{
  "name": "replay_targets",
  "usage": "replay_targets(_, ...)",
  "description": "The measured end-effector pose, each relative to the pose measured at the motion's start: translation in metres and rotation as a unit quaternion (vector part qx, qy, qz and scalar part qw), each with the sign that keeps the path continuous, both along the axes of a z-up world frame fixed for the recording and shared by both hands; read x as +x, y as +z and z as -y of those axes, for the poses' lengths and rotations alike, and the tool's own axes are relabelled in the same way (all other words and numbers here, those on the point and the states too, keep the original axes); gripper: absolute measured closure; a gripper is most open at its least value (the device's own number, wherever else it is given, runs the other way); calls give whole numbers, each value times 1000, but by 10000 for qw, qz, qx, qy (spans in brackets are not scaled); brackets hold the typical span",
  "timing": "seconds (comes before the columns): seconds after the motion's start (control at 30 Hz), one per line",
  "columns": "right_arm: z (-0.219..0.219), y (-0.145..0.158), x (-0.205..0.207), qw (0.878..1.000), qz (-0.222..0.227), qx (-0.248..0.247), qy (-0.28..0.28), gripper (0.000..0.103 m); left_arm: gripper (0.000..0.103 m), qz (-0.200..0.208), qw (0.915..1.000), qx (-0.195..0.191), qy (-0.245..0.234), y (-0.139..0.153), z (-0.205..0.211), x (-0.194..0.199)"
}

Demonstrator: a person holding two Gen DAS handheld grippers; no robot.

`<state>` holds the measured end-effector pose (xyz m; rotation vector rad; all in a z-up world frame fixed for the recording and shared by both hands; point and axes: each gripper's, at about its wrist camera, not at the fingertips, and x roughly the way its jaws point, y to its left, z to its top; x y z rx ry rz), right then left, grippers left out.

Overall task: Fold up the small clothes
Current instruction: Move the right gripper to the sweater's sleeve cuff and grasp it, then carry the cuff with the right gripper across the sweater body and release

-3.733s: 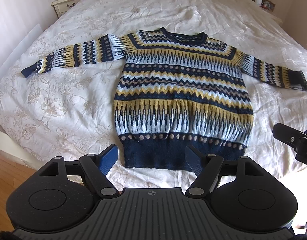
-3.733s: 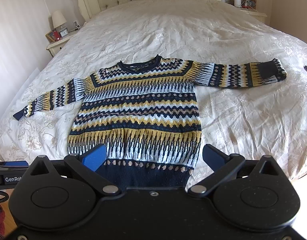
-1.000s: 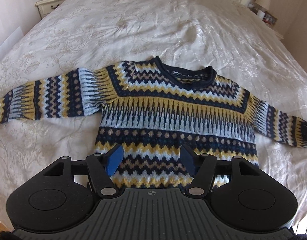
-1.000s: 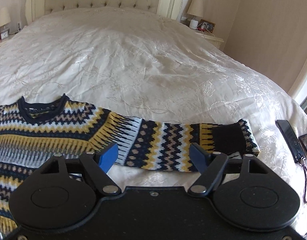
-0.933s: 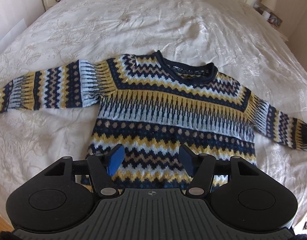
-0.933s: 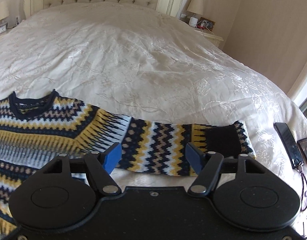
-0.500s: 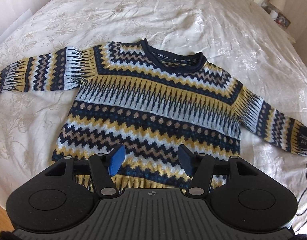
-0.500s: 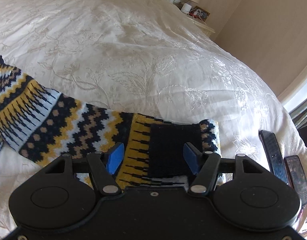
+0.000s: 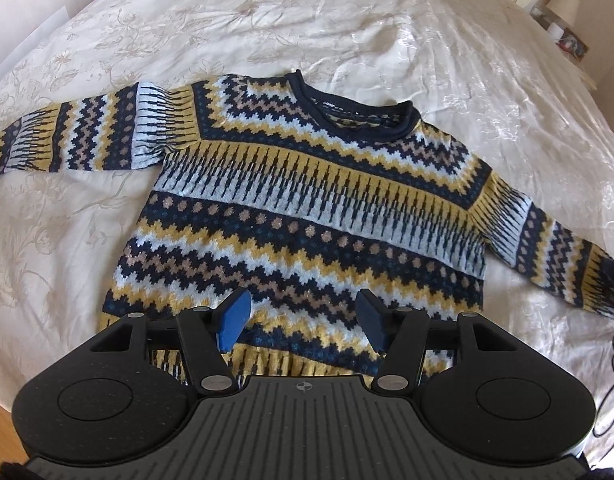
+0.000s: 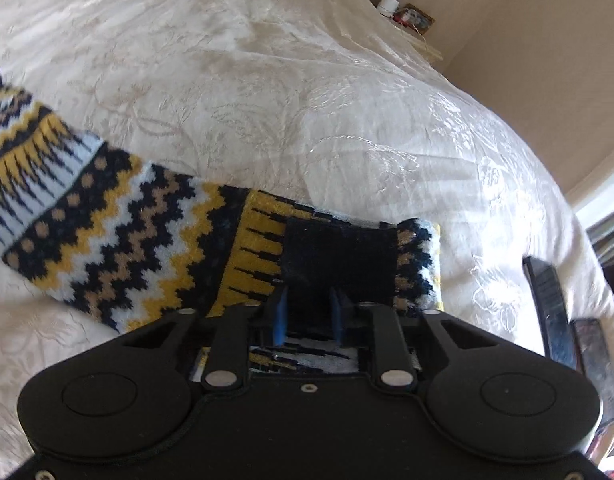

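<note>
1. The sweater [image 9: 307, 208] lies flat, front up, on the bed [image 9: 347, 20]; collar toward the far end, both sleeves stretched sideways, so its long axis runs sleeve to sleeve.
2. The right gripper [image 10: 307, 316] has just been closing; its fingers are narrow, pinching the dark cuff [image 10: 339, 256].
3. The left gripper [image 9: 303, 320] hovers over the lower body, fingers half wide, holding nothing.
4. To fold well, I think: lift the cuff a little, carry it straight across the chest, keep the sleeve flat.
5. Two phones [image 10: 547, 304] lie near the cuff.
</note>
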<state>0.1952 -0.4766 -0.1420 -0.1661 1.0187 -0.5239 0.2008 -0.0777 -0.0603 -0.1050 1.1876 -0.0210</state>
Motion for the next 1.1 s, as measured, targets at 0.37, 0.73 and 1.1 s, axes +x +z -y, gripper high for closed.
replay_targets(0.37,-51,93,3,9770,1457,1554,99,84,46,83,9999,-94,-10,0,-51,4)
replay_targets(0.73,-199,107,67,9238,1730,3165,1285,84,46,206,9993,34,306,3,-134,-2)
replay_targets(1.1,-321,58,99,8857,1258,3997,1997,83,46,225,9978,203,582,-5,-190,-1)
